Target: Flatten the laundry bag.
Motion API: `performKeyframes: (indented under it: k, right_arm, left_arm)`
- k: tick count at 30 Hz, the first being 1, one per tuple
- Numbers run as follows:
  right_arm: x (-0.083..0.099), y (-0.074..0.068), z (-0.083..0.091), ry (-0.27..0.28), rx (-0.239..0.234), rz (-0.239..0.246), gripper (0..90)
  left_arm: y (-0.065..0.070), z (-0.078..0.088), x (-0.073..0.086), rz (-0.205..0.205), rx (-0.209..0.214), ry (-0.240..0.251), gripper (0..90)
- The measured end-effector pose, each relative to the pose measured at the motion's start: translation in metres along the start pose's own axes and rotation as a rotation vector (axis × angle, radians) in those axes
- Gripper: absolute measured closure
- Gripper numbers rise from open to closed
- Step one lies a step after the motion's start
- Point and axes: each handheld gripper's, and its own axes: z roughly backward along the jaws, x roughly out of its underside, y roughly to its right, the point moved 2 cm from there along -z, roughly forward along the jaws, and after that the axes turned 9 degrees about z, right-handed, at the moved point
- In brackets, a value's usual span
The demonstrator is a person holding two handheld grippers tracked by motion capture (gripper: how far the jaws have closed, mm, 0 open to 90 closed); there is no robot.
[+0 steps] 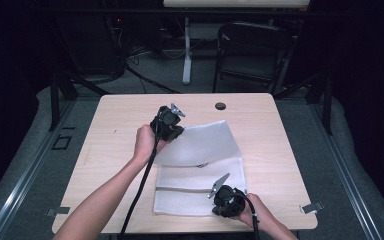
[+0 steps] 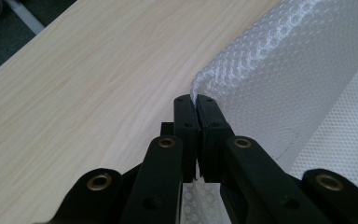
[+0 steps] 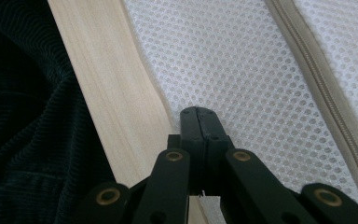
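Your left gripper (image 2: 196, 105) pinches the mesh bag (image 1: 200, 165), your right gripper (image 3: 198, 114) clamps its near edge, the pinched fabric hidden between jaws, on the wooden table (image 1: 120, 120).

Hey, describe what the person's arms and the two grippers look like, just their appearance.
Both forearms are bare, with no sleeves in the high view. The left gripper and right gripper are black, each topped by a grey three-cornered plate. A black cable trails from the left one along the forearm; another runs from the right. Up close, the fingers are flat black bars on black linkage arms with brass-coloured rivets.
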Motion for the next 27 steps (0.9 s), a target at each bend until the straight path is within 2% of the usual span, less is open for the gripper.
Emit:
performKeyframes:
  k: [7, 10, 14, 19, 27]
  right_arm:
    - [0.001, 0.0, 0.0, 0.009, 0.002, 0.006, 90.0]
    - [0.001, 0.0, 0.001, -0.014, -0.001, 0.026, 90.0]
    - [0.001, 0.0, 0.001, -0.013, -0.018, 0.023, 90.0]
    - [0.002, 0.0, 0.001, -0.01, -0.005, 0.008, 90.0]
    - [0.002, 0.0, 0.0, 0.006, -0.014, -0.015, 90.0]
  left_arm:
    - [-0.006, 0.003, -0.007, 0.008, -0.03, 0.017, 88.1]
    - [-0.008, 0.002, -0.01, 0.005, -0.048, 0.015, 88.1]
    - [-0.01, -0.002, -0.014, 0.005, -0.069, 0.007, 88.1]
    - [-0.011, -0.009, -0.02, 0.011, -0.092, 0.017, 88.1]
    - [-0.009, -0.024, -0.029, 0.008, -0.112, 0.021, 88.0]
